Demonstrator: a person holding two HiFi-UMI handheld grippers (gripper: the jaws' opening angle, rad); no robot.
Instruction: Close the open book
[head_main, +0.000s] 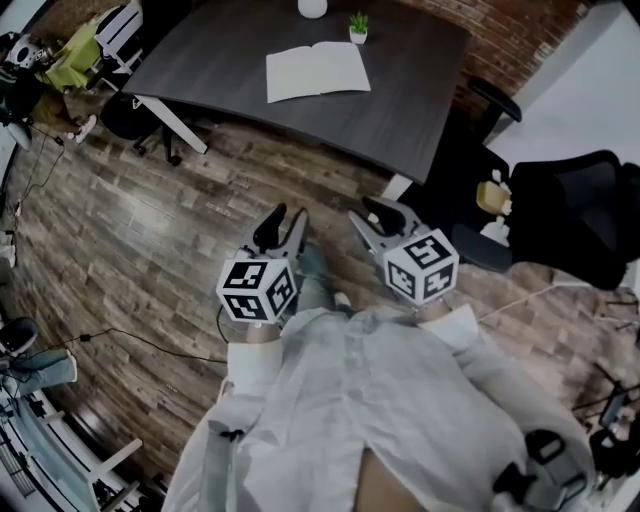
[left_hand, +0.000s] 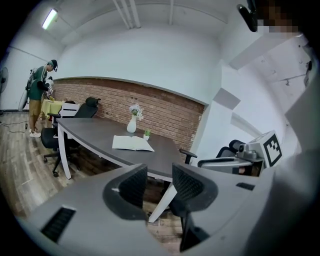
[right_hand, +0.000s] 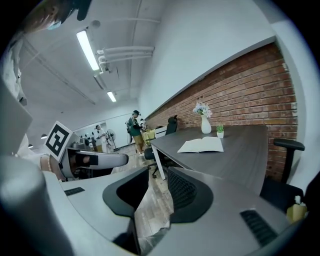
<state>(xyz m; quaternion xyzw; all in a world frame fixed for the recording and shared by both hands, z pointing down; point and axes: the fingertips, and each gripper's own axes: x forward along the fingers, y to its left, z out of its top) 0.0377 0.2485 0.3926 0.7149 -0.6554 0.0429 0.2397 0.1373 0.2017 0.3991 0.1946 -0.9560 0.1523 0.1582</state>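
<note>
Looking down from the head view, what takes up most of the scene?

Brown wood-plank floor (head_main: 150, 260) fills the left and centre. A large dark grey table with a curved edge (head_main: 420, 90) spans 11 to 1 o'clock along the top. A black padded office chair (head_main: 570, 215) sits at 3 o'clock. The person's white long-sleeved shirt (head_main: 380, 400) fills 6 o'clock.

And the two tools?

Both sit near the centre, side by side, pointing toward the table at 12 o'clock but well short of it. The left grey two-jaw gripper (head_main: 287, 218) is just toward 9 o'clock of centre, with a black-and-white marker cube (head_main: 257, 290) behind it. Its jaws stand apart and hold nothing. The right grey two-jaw gripper (head_main: 368, 212) is just toward 3 o'clock of centre. Its jaws are likewise parted and empty, with only floor showing through the gap.

Where is the book?

The white open book (head_main: 317, 71) lies flat on the table at 12 o'clock, pages up, well apart from both grippers. Past it, a white rounded vase (head_main: 312, 7) stands at the picture's top edge. A small green plant in a white pot (head_main: 358, 27) stands just beside the book's far right corner, toward 1 o'clock.
</note>
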